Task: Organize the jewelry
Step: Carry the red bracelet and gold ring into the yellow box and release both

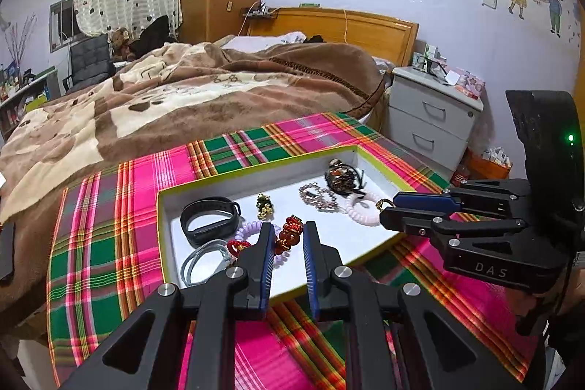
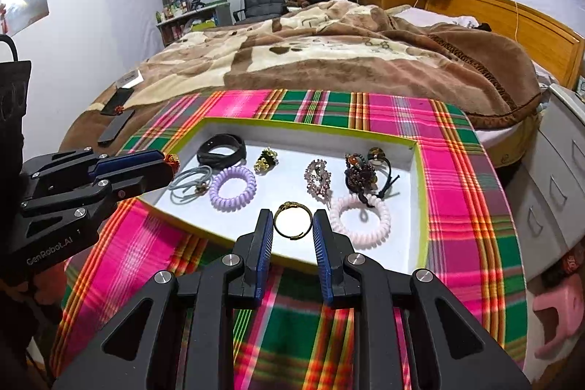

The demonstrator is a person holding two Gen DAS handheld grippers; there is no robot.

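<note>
A white tray with a yellow-green rim (image 2: 310, 128) lies on a plaid cloth. My left gripper (image 1: 289, 229) is shut on a red and amber bead bracelet (image 1: 287, 240), whose beads peek out at its tips (image 2: 172, 161) in the right wrist view. My right gripper (image 2: 292, 220) is shut on a thin gold bangle (image 2: 292, 206) over the tray's near edge. In the tray lie a black wristband (image 2: 221, 148), grey hair ties (image 2: 190, 185), a purple spiral tie (image 2: 232, 189), a gold clip (image 2: 266, 159), a crystal bracelet (image 2: 318, 180), a dark beaded bracelet (image 2: 360, 172) and a pink spiral tie (image 2: 360, 218).
The pink and green plaid cloth (image 2: 457, 170) covers the table, which butts against a bed with a brown blanket (image 2: 329, 61). A grey nightstand (image 1: 431, 112) stands to the right. A dark phone (image 2: 117, 127) rests on the blanket at the left.
</note>
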